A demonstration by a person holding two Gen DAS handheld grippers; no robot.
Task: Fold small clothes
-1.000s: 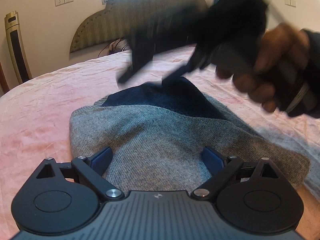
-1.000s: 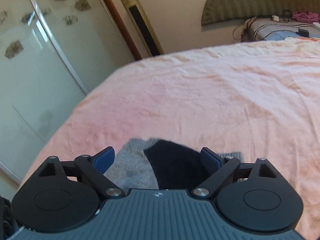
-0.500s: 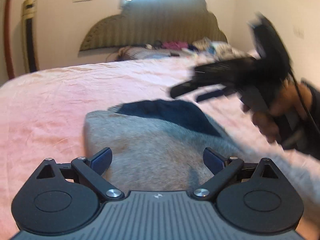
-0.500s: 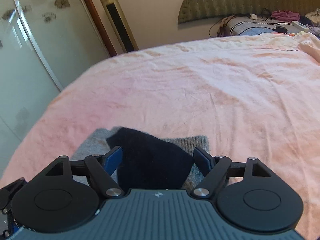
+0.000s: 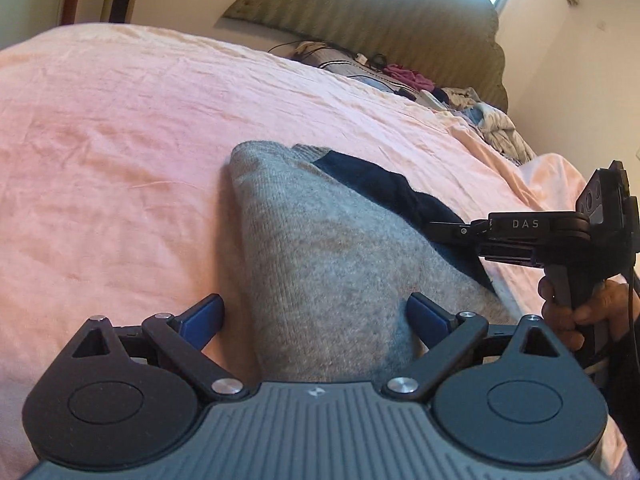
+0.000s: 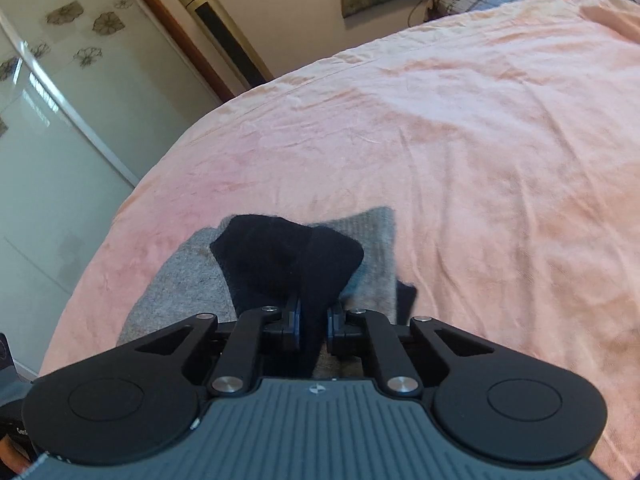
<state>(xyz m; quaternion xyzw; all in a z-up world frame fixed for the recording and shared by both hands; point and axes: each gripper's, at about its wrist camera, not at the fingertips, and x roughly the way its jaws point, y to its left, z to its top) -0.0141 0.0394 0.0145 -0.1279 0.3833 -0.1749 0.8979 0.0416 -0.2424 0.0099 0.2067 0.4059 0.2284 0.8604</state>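
Now my right gripper (image 6: 313, 322) is pinching the dark sock (image 6: 288, 256) it was straddling atop the grey sock (image 5: 320, 248); my left gripper (image 5: 316, 316) is waiting open, so folding is starting.

The pink bedsheet (image 6: 460, 152) is lying bare from 10 to 2 o'clock in the right wrist view, giving free passage there. In the left wrist view, the right gripper (image 5: 448, 230) is blocking the way at 3 o'clock, and a pile of clothes (image 5: 496, 128) is sitting at 1 o'clock beside the headboard (image 5: 360, 12). The grey garment (image 5: 320, 264) is filling the space between the left gripper (image 5: 316, 316) fingers
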